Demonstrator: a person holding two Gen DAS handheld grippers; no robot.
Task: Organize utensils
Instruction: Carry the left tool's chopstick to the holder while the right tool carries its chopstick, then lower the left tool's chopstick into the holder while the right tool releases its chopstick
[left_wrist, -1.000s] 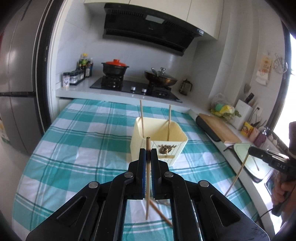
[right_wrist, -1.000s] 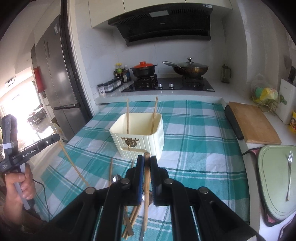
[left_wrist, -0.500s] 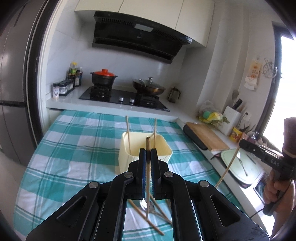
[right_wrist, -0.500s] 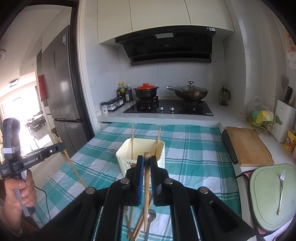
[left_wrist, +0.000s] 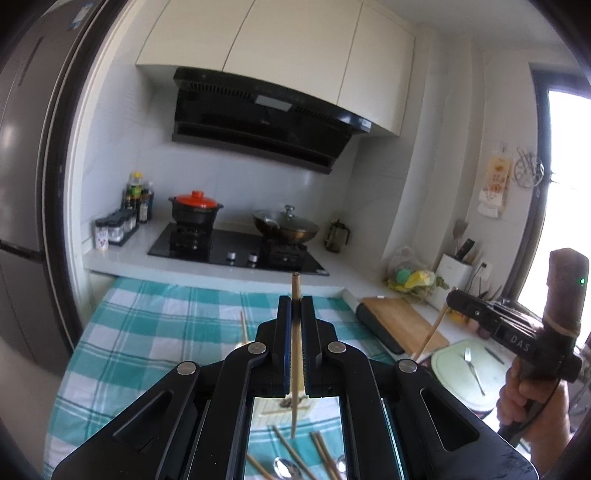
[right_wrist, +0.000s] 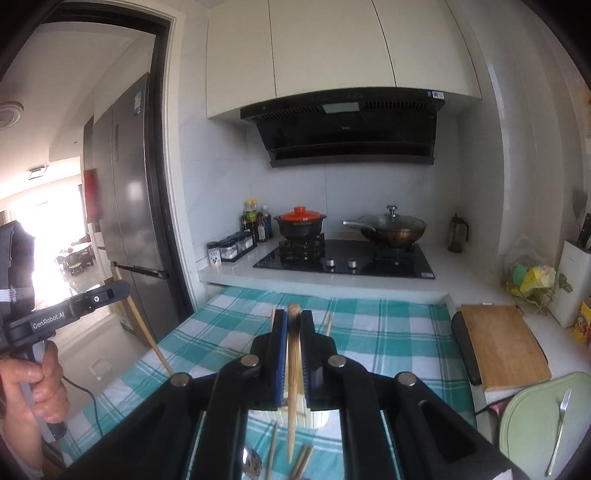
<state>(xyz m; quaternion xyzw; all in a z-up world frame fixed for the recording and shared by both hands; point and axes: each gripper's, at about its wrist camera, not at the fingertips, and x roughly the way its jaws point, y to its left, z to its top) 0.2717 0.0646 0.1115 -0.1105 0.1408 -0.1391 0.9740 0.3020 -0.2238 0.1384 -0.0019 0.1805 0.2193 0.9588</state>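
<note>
Your left claw (left_wrist: 295, 306) is clenched on one chopstick (left_wrist: 295, 354) that stands straight up in the middle of the left view. Only this view shows your right claw (left_wrist: 451, 301) at the right edge, gripping a second chopstick (left_wrist: 432, 332). In the right view, that right claw (right_wrist: 293, 321) pinches its chopstick (right_wrist: 293, 369) at center. The cream holder (right_wrist: 317, 415) sits low in the frame on the checked tabletop (right_wrist: 388, 339), with loose chopsticks (right_wrist: 303, 461) and a spoon (right_wrist: 251, 461) below it. Only here your left claw (right_wrist: 120, 290) shows, at the left edge.
</note>
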